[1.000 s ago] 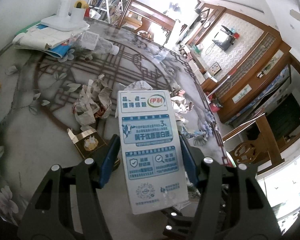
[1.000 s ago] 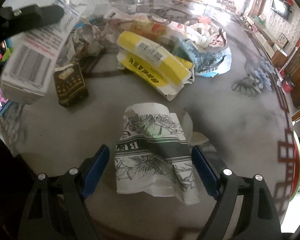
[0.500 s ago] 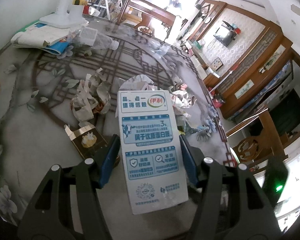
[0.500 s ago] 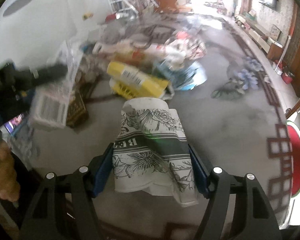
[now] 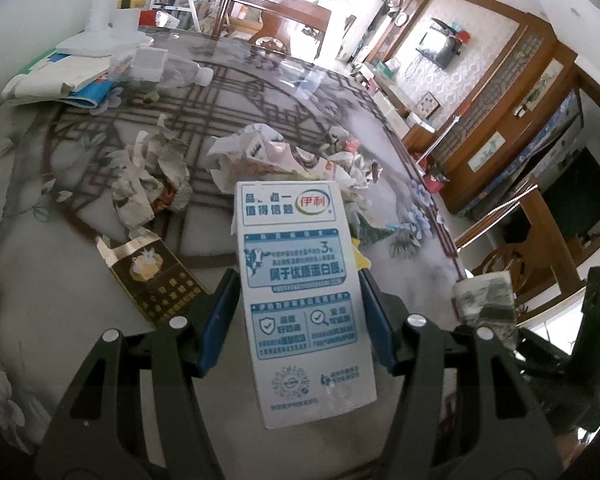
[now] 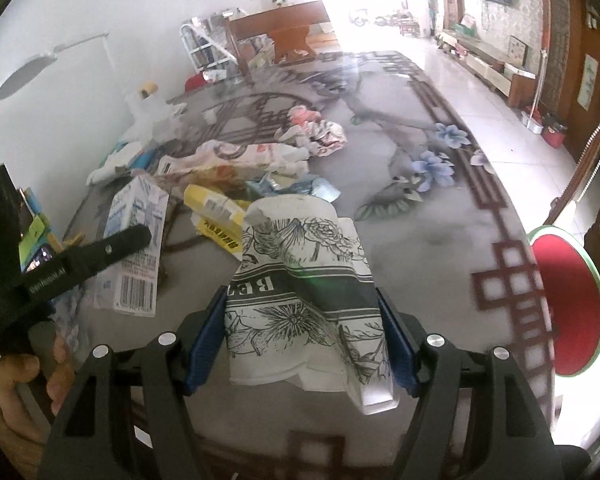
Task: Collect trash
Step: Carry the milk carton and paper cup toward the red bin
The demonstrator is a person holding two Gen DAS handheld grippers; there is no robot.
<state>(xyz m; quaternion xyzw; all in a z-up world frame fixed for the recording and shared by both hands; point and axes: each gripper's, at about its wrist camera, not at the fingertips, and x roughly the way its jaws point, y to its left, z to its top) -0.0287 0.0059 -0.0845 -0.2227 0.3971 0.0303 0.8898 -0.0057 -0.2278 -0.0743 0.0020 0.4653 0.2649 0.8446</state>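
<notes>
Over table (image 6: 440, 248): clawed carton (image 5: 300, 292), cup (image 6: 300, 292).

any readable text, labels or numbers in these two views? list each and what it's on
"伊利", "值得信赖", "3": milk carton held in the left tool.
"BE...", upside down and cut off: crumpled floral paper cup in the right tool.
Barcode on the carton's side: digits too small to read.
Black print on the yellow wrapper: blurred.
Gold print on the dark brown box: unreadable.
White lettering on the left tool's arm: too blurred.

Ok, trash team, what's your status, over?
Left gripper shut on milk carton. Right gripper shut on crumpled paper cup. More trash on table.
</notes>
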